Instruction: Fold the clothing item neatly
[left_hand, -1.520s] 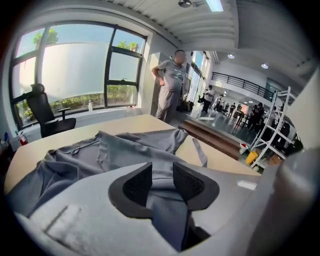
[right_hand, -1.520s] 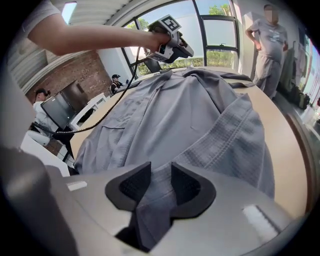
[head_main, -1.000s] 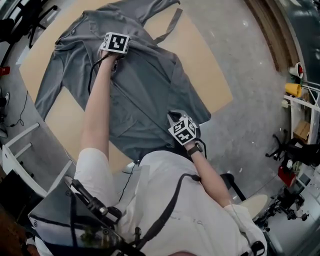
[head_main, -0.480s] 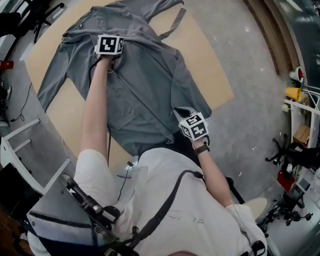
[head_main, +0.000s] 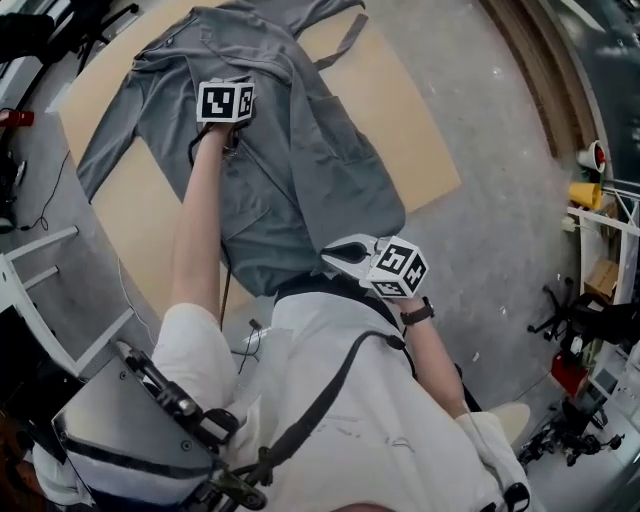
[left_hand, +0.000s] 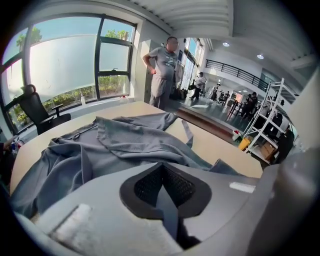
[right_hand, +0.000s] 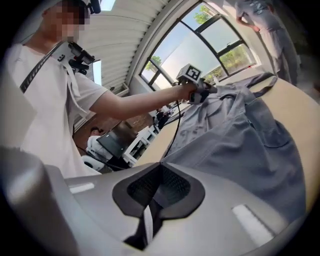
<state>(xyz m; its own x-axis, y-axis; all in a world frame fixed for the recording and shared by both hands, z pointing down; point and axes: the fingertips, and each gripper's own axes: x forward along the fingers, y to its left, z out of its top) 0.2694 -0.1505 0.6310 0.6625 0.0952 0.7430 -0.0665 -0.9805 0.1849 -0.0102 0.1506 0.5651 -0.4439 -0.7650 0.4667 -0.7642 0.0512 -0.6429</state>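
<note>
Risen and swung in toward the chest since a second ago: right gripper (head_main: 338, 262), jaws pinched together on what looks like the near hem of the grey jacket (head_main: 300, 170), that side of the cloth now drawn in narrower over the tan tabletop (head_main: 415, 120). Nudged upward too: left gripper (head_main: 225, 108), likewise clamped tight on a fold near the shoulder, fabric slung in a sagging line between the pair while the rest of the garment lies spread on the board.

Likely trouble from here:
- Thin pinches slipping under the weight of hanging cloth, dropping the edge mid-fold.
- Two ends carried at unequal height, leaving a skewed crease.
- Far sleeve dragged along and bunched underneath.
- Loose strap (head_main: 340, 45) trailing off the far edge.
- Black cable (right_hand: 174, 127) under the left arm snagging the fabric.

Underneath, a smooth, bare wooden top, grey concrete floor (head_main: 490, 200) around it. Beyond, tall windows (left_hand: 65, 65), an office chair (left_hand: 37, 107), a bystander (left_hand: 162, 67) at the far end of the table, and white shelving (left_hand: 270, 120) along a bright hall.
</note>
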